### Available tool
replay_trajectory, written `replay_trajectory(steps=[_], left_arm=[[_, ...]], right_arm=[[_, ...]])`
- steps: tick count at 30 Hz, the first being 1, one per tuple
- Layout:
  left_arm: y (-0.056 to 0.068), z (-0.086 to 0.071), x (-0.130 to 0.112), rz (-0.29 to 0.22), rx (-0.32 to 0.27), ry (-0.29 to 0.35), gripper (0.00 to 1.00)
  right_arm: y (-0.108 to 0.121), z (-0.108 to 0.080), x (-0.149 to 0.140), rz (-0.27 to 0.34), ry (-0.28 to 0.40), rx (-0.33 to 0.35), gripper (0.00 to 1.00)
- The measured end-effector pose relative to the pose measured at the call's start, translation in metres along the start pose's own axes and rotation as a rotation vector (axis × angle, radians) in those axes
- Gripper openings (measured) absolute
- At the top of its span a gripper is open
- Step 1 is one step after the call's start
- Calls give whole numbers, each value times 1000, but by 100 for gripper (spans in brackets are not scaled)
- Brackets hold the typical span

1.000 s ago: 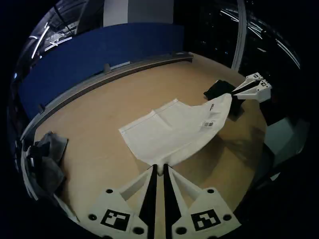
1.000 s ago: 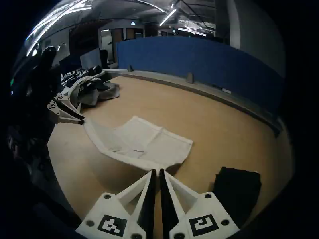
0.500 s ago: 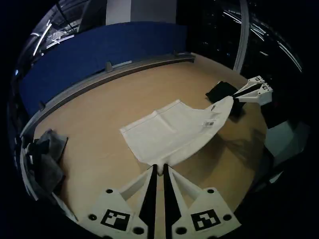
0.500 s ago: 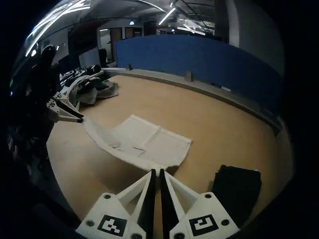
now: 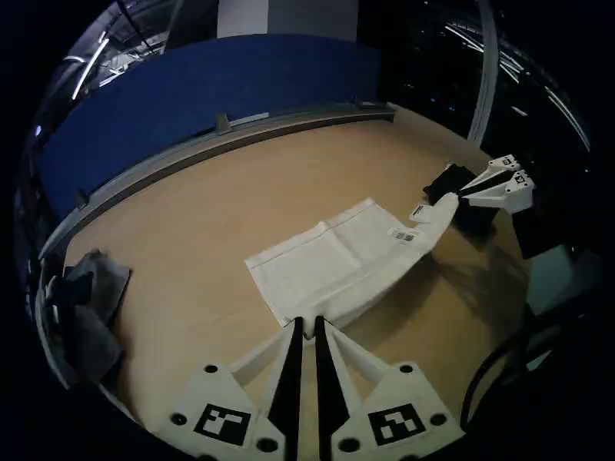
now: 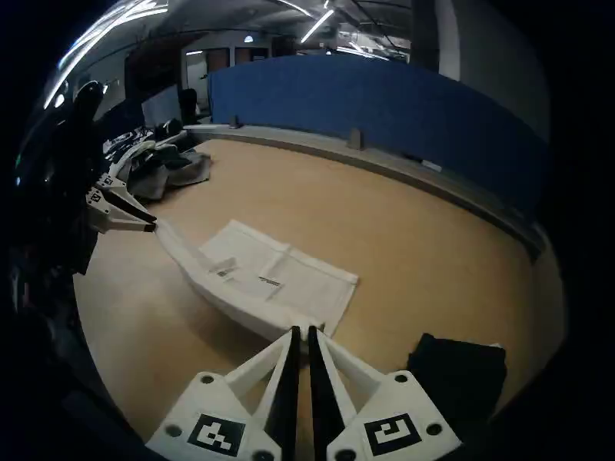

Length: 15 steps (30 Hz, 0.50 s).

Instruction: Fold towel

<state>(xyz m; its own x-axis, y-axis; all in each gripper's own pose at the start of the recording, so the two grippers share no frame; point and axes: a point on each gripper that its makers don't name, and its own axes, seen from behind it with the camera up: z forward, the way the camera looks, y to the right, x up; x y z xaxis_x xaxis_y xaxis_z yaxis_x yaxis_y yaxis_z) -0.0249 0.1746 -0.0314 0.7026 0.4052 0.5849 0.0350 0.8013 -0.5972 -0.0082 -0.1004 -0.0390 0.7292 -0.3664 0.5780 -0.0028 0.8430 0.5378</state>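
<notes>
Fingers (image 5: 290, 361) of the left gripper (image 5: 305, 330) are pressed together on one corner of the white towel (image 5: 338, 257). The right gripper (image 6: 301, 332) is clamped on the other corner of the same edge. That edge hangs raised between them, while the far part of the towel lies flat on the wooden tabletop (image 5: 192, 223). A folded black cloth (image 6: 457, 369) rests near the towel. A heap of grey clothes (image 5: 84, 307) lies well apart from it.

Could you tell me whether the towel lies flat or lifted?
Partly lifted: left gripper and right gripper pinch near corners of the towel; the rest lies flat.
</notes>
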Motion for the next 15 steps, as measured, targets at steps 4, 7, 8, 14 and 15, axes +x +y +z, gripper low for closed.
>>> replay_trajectory(steps=[4,7,8,14,15], left_arm=[[-7,16,2,-13,5,-6,11],[-12,28,2,-15,10,-12,11],[-14,32,2,-15,14,-14,11],[-26,54,3,-22,29,-25,11],[-28,58,3,-24,31,-28,11]], right_arm=[[10,16,2,11,-10,-8,7],[17,27,3,20,-20,-12,7],[19,32,4,24,-24,-14,7],[31,57,3,37,-56,-23,7],[33,61,2,38,-63,-25,7]])
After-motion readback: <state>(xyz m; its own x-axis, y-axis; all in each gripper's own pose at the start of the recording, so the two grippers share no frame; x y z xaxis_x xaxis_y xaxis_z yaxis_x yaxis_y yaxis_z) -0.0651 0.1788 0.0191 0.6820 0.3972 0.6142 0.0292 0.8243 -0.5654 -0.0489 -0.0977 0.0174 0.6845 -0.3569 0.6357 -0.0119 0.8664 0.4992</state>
